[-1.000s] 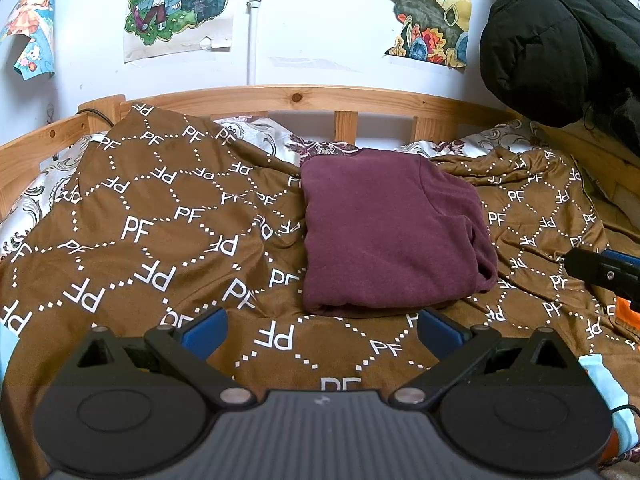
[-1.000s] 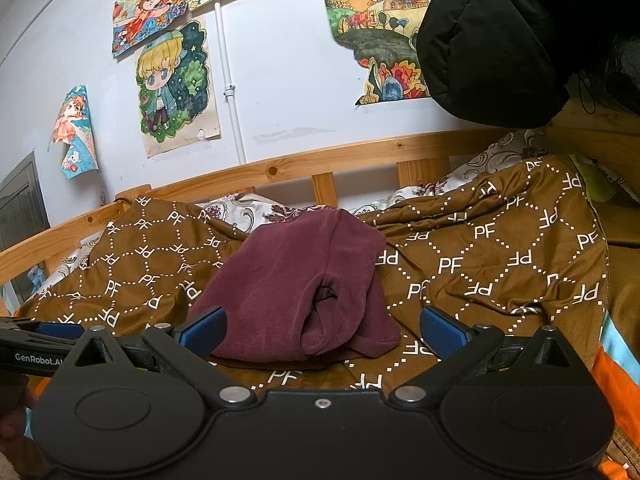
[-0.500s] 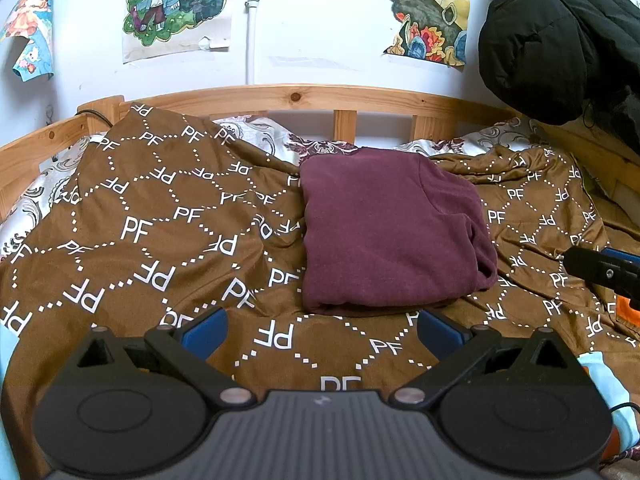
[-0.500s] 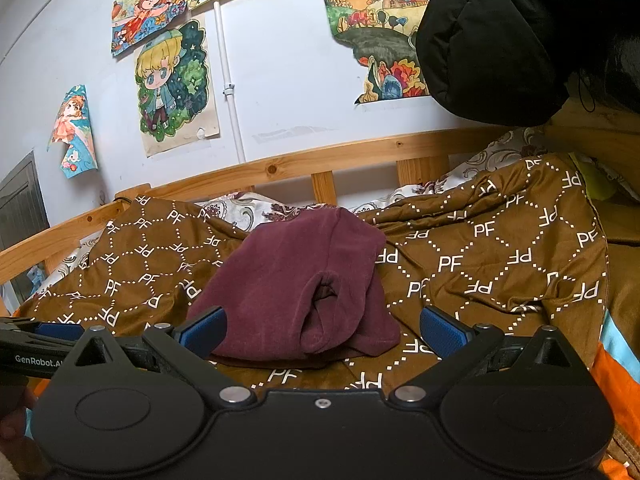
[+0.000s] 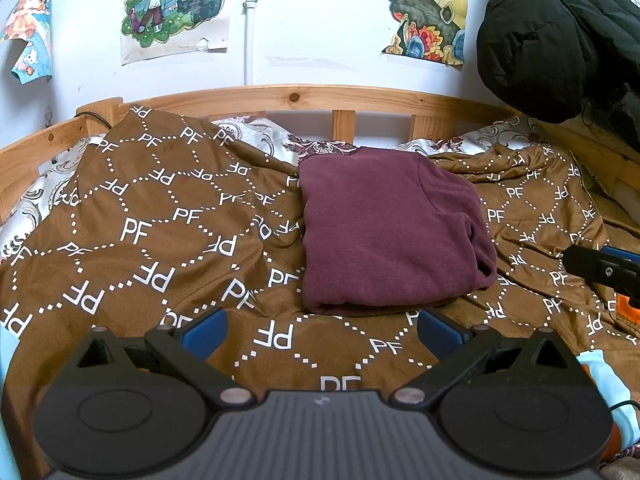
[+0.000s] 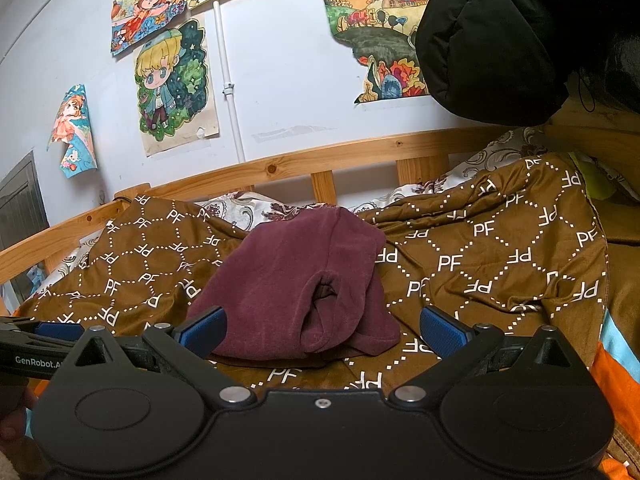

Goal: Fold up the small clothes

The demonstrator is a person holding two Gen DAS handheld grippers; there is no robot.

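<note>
A maroon garment (image 5: pixel 384 228) lies folded into a compact rectangle on the brown patterned blanket (image 5: pixel 160 232). In the right wrist view it (image 6: pixel 296 284) shows its open folded end toward me. My left gripper (image 5: pixel 320 330) is open and empty, just short of the garment's near edge. My right gripper (image 6: pixel 322 330) is open and empty, with the garment's near end between its blue pads, not touching. The right gripper also shows at the right edge of the left wrist view (image 5: pixel 600 268). The left gripper shows at the left edge of the right wrist view (image 6: pixel 40 344).
A wooden bed rail (image 5: pixel 320 98) runs along the far side below a wall with drawings. A black padded jacket (image 5: pixel 560 32) hangs at the upper right. A floral sheet (image 5: pixel 316 145) shows behind the garment. Orange and light blue fabric (image 6: pixel 616 364) lies at the right.
Both grippers stay open and almost still. The views have shifted only slightly; the garment has not moved.
</note>
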